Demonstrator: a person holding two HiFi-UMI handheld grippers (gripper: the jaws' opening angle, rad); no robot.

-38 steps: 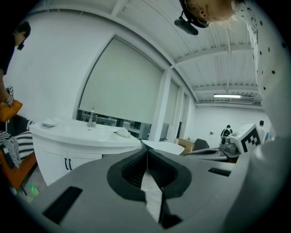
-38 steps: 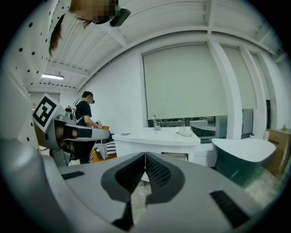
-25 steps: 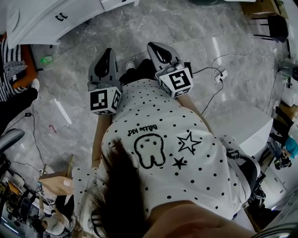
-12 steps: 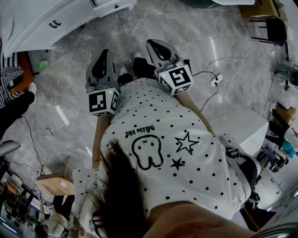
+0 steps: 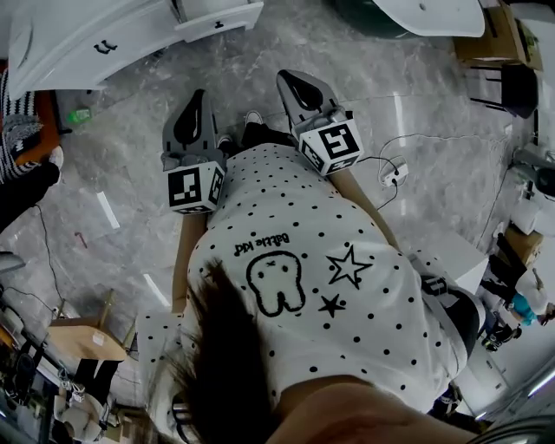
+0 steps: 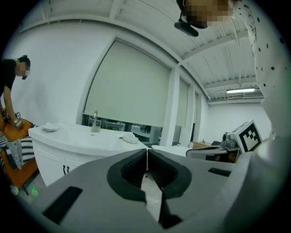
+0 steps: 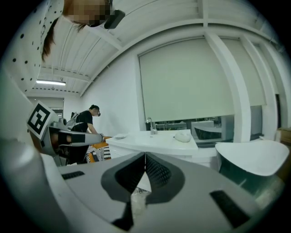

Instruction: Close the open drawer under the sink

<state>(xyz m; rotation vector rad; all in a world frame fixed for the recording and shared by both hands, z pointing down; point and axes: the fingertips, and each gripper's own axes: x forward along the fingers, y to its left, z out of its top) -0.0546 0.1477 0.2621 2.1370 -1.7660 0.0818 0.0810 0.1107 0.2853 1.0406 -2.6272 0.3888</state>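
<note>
Both tools are clenched with nothing in them. The left gripper (image 5: 198, 95) has its ribbed pads pressed tip to tip in the left gripper view (image 6: 147, 154), and the right gripper (image 5: 288, 80) shows the same closed, empty jaws in its own view (image 7: 145, 157). They sit side by side, each with its marker cube at the back, held out in front of a person in a dotted shirt (image 5: 303, 260). Under both lies the grey marble floor (image 5: 130, 165); a white power strip (image 5: 388, 176) rests on it to the right of the right gripper.

Ahead of the left gripper's tips and well apart from them, the open drawer (image 5: 221, 12) juts from the white cabinet (image 5: 78, 43), which stretches away to that gripper's left. On top is the sink (image 6: 86, 136) with its faucet (image 6: 94, 122). Ahead and right of the right gripper stands a white tub (image 7: 252, 157). Far left of both, beyond the cabinet, another person (image 7: 88, 119) bends over.
</note>
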